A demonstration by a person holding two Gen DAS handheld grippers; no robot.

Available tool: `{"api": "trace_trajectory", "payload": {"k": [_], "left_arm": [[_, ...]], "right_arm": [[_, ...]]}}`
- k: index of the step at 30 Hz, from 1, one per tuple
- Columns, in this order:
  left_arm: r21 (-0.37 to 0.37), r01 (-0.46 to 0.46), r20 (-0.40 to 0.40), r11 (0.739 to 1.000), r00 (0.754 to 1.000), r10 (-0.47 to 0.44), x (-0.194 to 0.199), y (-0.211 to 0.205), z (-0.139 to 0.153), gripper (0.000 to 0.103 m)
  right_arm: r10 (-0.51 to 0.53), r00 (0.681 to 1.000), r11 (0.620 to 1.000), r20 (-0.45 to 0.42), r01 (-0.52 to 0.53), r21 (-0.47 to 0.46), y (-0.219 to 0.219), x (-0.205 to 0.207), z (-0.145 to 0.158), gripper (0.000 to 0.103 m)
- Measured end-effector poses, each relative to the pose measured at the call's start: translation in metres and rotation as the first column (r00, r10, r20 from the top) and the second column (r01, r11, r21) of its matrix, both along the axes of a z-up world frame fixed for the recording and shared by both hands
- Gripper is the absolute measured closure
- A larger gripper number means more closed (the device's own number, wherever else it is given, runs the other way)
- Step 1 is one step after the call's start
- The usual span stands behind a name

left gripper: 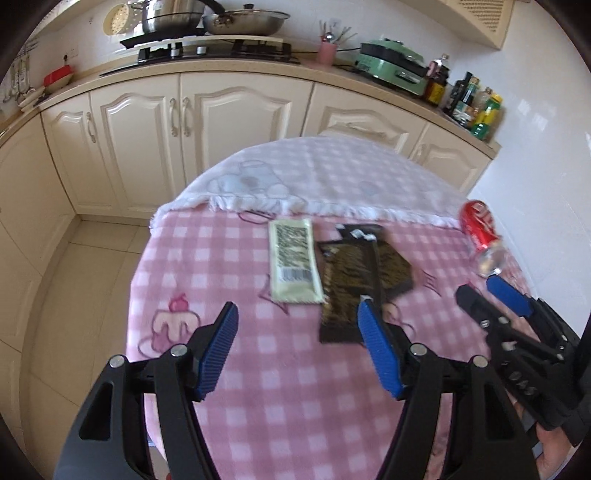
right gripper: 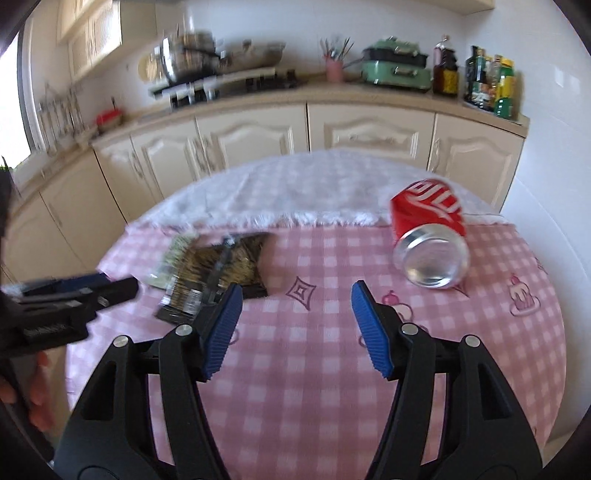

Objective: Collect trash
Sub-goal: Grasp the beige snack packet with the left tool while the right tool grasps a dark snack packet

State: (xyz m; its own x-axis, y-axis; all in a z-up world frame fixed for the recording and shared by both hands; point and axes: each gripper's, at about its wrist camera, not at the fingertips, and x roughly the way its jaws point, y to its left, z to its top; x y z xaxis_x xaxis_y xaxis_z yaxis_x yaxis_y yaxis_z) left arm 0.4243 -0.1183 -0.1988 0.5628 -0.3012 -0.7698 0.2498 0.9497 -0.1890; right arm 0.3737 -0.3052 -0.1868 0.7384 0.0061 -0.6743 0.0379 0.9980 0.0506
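Note:
Three pieces of trash lie on the pink checked tablecloth point(left gripper: 229, 258). A pale yellow wrapper point(left gripper: 293, 264) lies flat beside a dark brown wrapper point(left gripper: 354, 284), and a red soda can point(right gripper: 428, 221) lies on its side near the right edge, its silver bottom facing me. My left gripper point(left gripper: 297, 314) hovers open just in front of the two wrappers, with nothing between its blue pads. My right gripper point(right gripper: 296, 293) is open over bare cloth, the red soda can ahead to its right and the dark brown wrapper point(right gripper: 221, 266) to its left. Each gripper shows in the other's view: right gripper point(left gripper: 478, 290), left gripper point(right gripper: 118, 282).
A white fringed cloth point(left gripper: 314, 177) covers the table's far half. Behind it run cream cabinets point(left gripper: 207, 122) and a counter with a stove and pots point(left gripper: 207, 22), a pink utensil cup point(left gripper: 327, 51), a green appliance point(left gripper: 391, 66) and bottles point(left gripper: 476, 103). Tiled floor lies left, a white wall right.

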Motion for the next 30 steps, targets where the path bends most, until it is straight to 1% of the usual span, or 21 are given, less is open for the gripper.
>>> {"api": "trace_trajectory", "payload": {"k": [4,9,10,11,12,13,14,15,16,17,19,22,24,28,29,30], "left_arm": [[0.009,-0.014,-0.010,1.000,1.000,0.014,0.014,0.004,-0.005,0.037],[0.025,-0.021,-0.026,0.999,0.999,0.021,0.031,0.007,-0.013,0.037],[0.025,-0.019,-0.028,0.999,0.999,0.020,0.034,0.006,-0.014,0.037],[0.026,-0.017,-0.031,1.000,0.999,0.018,0.037,0.006,-0.015,0.037],[0.029,-0.019,-0.034,0.999,0.999,0.020,0.039,0.006,-0.017,0.037],[0.032,-0.021,-0.038,0.999,0.999,0.022,0.044,0.006,-0.019,0.037],[0.032,-0.020,-0.045,0.999,0.999,0.021,0.046,0.006,-0.021,0.037],[0.031,-0.022,-0.050,0.999,0.998,0.024,0.048,0.006,-0.022,0.037],[0.024,-0.023,-0.055,0.999,0.998,0.024,0.051,0.005,-0.023,0.037],[0.022,-0.020,-0.055,1.000,0.998,0.021,0.053,0.004,-0.024,0.037],[0.037,-0.013,-0.050,0.999,0.999,0.015,0.056,0.000,-0.025,0.037],[0.061,0.001,-0.045,0.998,0.999,0.002,0.060,-0.009,-0.026,0.037],[0.084,0.011,-0.042,0.996,0.999,-0.008,0.062,-0.015,-0.027,0.037],[0.228,0.026,-0.009,0.973,1.000,-0.024,0.063,-0.037,-0.032,0.038],[0.235,0.032,-0.005,0.972,0.999,-0.031,0.062,-0.039,-0.032,0.046],[0.218,0.045,-0.013,0.975,0.999,-0.044,0.062,-0.039,-0.031,0.050]], "right_arm": [[0.043,0.998,0.998,-0.056,-0.046,-0.041,0.013,0.026,-0.013,0.042],[0.113,0.987,0.994,-0.110,-0.112,0.016,0.021,0.046,-0.022,0.042],[0.137,0.983,0.990,-0.126,-0.133,0.042,0.022,0.051,-0.025,0.043],[0.154,0.980,0.987,-0.128,-0.146,0.068,0.022,0.054,-0.026,0.052],[0.181,0.975,0.980,-0.129,-0.168,0.104,0.021,0.057,-0.026,0.058],[0.203,0.971,0.974,-0.127,-0.187,0.128,0.020,0.059,-0.025,0.070],[0.207,0.970,0.973,-0.127,-0.191,0.129,0.021,0.060,-0.024,0.075],[0.210,0.969,0.973,-0.126,-0.195,0.123,0.021,0.060,-0.024,0.076],[0.211,0.970,0.973,-0.117,-0.198,0.116,0.021,0.058,-0.023,0.082],[0.206,0.972,0.974,-0.109,-0.194,0.113,0.020,0.056,-0.021,0.086],[0.189,0.977,0.977,-0.097,-0.177,0.117,0.016,0.053,-0.019,0.089],[0.136,0.988,0.989,-0.072,-0.131,0.070,0.009,0.047,-0.015,0.091],[0.124,0.990,0.991,-0.060,-0.121,0.060,0.006,0.046,-0.013,0.092],[0.119,0.992,0.991,-0.049,-0.116,0.063,0.002,0.045,-0.012,0.093],[0.118,0.992,0.991,-0.044,-0.115,0.064,0.002,0.044,-0.011,0.093],[0.117,0.992,0.991,-0.039,-0.114,0.065,0.001,0.043,-0.010,0.093]]}}
